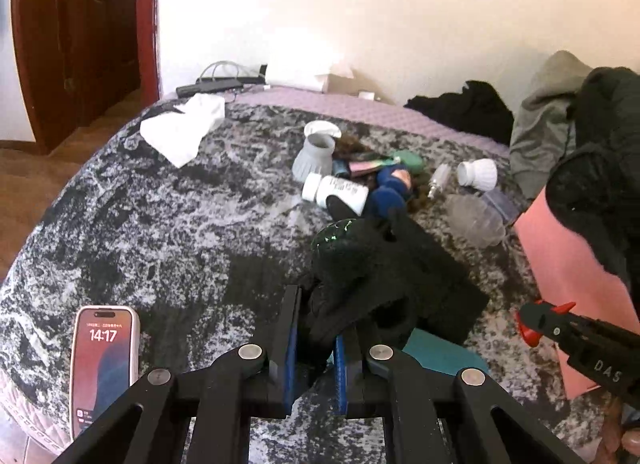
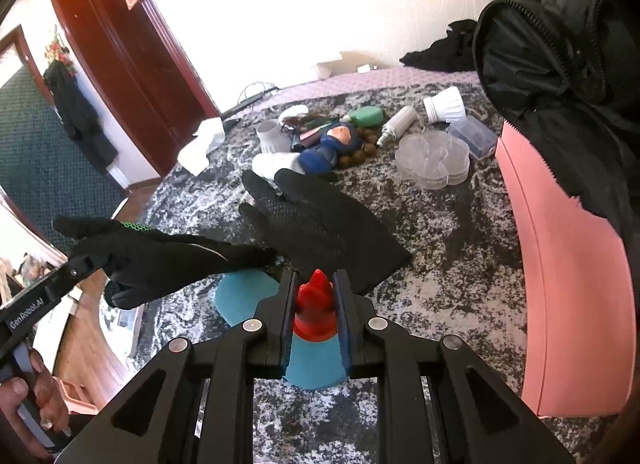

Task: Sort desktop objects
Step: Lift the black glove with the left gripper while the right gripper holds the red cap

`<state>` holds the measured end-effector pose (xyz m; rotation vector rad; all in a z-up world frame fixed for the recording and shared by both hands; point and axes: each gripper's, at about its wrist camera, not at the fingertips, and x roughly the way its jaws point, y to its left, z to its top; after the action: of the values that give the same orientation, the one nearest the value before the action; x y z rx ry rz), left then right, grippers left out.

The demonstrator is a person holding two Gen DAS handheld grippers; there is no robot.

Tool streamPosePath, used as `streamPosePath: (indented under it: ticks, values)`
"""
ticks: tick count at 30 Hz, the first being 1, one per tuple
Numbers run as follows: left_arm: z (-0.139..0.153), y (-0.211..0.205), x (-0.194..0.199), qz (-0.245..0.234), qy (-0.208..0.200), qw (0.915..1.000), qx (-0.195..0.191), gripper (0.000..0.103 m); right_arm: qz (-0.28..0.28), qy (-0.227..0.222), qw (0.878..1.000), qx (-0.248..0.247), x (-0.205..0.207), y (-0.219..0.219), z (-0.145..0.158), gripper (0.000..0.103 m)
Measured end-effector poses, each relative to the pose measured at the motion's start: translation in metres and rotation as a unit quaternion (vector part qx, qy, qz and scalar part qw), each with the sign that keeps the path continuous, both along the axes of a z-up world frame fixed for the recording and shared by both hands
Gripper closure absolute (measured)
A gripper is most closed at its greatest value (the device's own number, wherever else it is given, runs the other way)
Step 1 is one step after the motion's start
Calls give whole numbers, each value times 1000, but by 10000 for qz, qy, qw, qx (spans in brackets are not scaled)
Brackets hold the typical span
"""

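Observation:
My left gripper [image 1: 316, 328] is shut on a black glove [image 1: 360, 288] and holds it above the patterned cloth; it also shows in the right wrist view [image 2: 160, 260], held by the left gripper [image 2: 86, 264]. A second black glove [image 2: 320, 224] lies flat on the cloth. My right gripper [image 2: 316, 296] is shut on a small red plastic piece [image 2: 314, 304], above a teal round pad [image 2: 248, 292]. The right gripper [image 1: 536, 324] also shows low at the right of the left wrist view.
A pile lies further back: grey cup [image 1: 314, 156], white pill bottle [image 1: 336, 192], blue doll [image 2: 336, 144], green case [image 2: 366, 116], clear round box [image 2: 434, 160], white cap [image 2: 444, 104], brown beads. A pink bin [image 2: 560, 284] stands right. A phone [image 1: 102, 364] lies left. White tissue [image 1: 184, 130].

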<state>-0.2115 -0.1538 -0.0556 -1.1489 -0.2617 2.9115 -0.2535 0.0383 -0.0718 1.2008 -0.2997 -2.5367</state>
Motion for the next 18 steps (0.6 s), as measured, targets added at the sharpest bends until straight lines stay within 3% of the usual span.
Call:
streamPosePath:
  ticks: [18]
  values:
    - [47, 23, 21, -252, 389, 9988, -144, 94, -136, 409, 9990, 89, 36, 12, 33, 84]
